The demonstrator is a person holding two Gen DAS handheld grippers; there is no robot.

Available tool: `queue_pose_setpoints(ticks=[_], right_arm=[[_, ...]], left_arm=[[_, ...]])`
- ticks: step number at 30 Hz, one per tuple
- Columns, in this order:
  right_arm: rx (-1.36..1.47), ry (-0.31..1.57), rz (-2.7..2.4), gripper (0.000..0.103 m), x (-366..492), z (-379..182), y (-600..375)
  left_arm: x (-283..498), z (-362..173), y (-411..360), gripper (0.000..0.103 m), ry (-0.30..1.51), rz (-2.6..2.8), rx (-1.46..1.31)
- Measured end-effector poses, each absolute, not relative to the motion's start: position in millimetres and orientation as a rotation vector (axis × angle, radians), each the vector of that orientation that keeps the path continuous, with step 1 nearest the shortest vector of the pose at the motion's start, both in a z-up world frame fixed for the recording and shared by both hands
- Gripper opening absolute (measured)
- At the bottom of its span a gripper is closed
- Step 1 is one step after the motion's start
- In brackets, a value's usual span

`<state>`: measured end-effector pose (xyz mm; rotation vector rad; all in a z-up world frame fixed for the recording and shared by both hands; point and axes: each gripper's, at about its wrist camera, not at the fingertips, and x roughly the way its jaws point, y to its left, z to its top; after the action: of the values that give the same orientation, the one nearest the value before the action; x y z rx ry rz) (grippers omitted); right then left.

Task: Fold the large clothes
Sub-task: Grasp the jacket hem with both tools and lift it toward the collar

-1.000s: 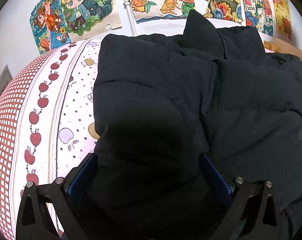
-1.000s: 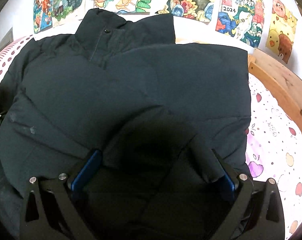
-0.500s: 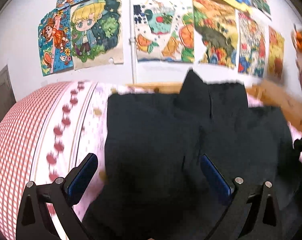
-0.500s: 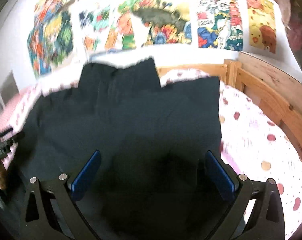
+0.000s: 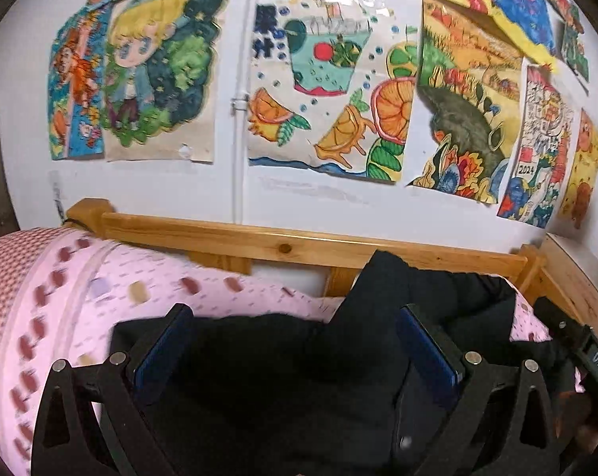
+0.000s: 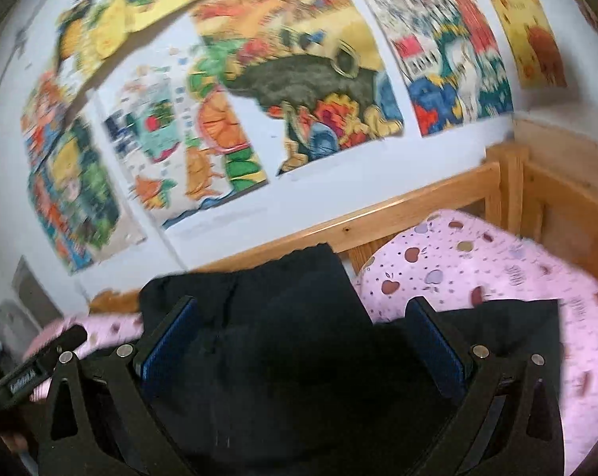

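Note:
A large black padded jacket [image 5: 291, 373] lies spread on a pink apple-print bedsheet [image 5: 61, 309], its collar toward the wooden rail. It also shows in the right wrist view [image 6: 299, 349]. My left gripper [image 5: 295, 353] is open, its blue-padded fingers [image 5: 160, 351] wide apart above the jacket's left part. My right gripper [image 6: 305, 343] is open, fingers [image 6: 437, 347] wide apart above the jacket's right part. Neither holds cloth. The right gripper's body shows at the right edge of the left wrist view [image 5: 592, 353].
A wooden bed rail [image 5: 299, 242] runs along the far side, with a wooden end board [image 6: 556, 206] at the right. The white wall [image 5: 140, 186] behind carries several colourful drawings and a white pipe [image 5: 241, 91]. Pink sheet [image 6: 497, 261] lies bare right of the jacket.
Both grippers have lifted and tilted up away from the jacket; the wall now fills the upper view. The jaws stayed wide open.

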<state>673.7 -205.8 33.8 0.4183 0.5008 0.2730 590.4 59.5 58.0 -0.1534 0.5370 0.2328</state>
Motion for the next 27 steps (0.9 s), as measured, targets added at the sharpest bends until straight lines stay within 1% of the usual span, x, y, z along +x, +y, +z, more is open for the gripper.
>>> queue_pose_setpoints(ticks=[2, 3, 4, 5, 7, 8, 10, 11, 12, 13, 15, 17, 24, 27], right_arm=[[0.446, 0.494, 0.260, 0.085, 680, 24, -203], [0.451, 0.495, 0.255, 0.079, 683, 21, -203], [0.455, 0.511, 0.241, 0.066, 690, 13, -200], [0.454, 0.530, 0.235, 0.049, 693, 8, -197], [0.445, 0.548, 0.224, 0.031, 695, -4, -194], [0.448, 0.540, 0.218, 0.027, 694, -8, -194], [0.455, 0.543, 0.227, 0.022, 692, -14, -195], [0.457, 0.543, 0.230, 0.017, 691, -15, -196], [0.458, 0.543, 0.234, 0.015, 690, -16, -197], [0.459, 0.544, 0.236, 0.012, 689, -17, -198], [0.446, 0.540, 0.239, 0.008, 684, -16, -199], [0.433, 0.531, 0.243, 0.006, 678, -13, -199], [0.348, 0.505, 0.293, 0.004, 634, 5, -207], [0.270, 0.496, 0.330, 0.004, 603, 16, -211]], left_arm=[[605, 53, 55, 0.103, 0.544, 0.239, -0.156], [612, 50, 54, 0.102, 0.553, 0.243, -0.160], [618, 47, 54, 0.098, 0.562, 0.250, -0.164], [623, 44, 54, 0.093, 0.575, 0.256, -0.170], [636, 32, 54, 0.069, 0.612, 0.256, -0.184], [638, 29, 55, 0.061, 0.622, 0.252, -0.191], [645, 17, 56, 0.031, 0.656, 0.223, -0.222], [646, 15, 56, 0.025, 0.661, 0.213, -0.229], [646, 13, 56, 0.010, 0.661, 0.196, -0.234], [645, 12, 55, 0.006, 0.657, 0.182, -0.230], [641, 15, 52, 0.002, 0.646, 0.179, -0.206], [638, 18, 51, 0.002, 0.638, 0.178, -0.195], [603, 37, 66, 0.002, 0.585, 0.136, -0.243], [583, 49, 72, 0.002, 0.558, 0.102, -0.270]])
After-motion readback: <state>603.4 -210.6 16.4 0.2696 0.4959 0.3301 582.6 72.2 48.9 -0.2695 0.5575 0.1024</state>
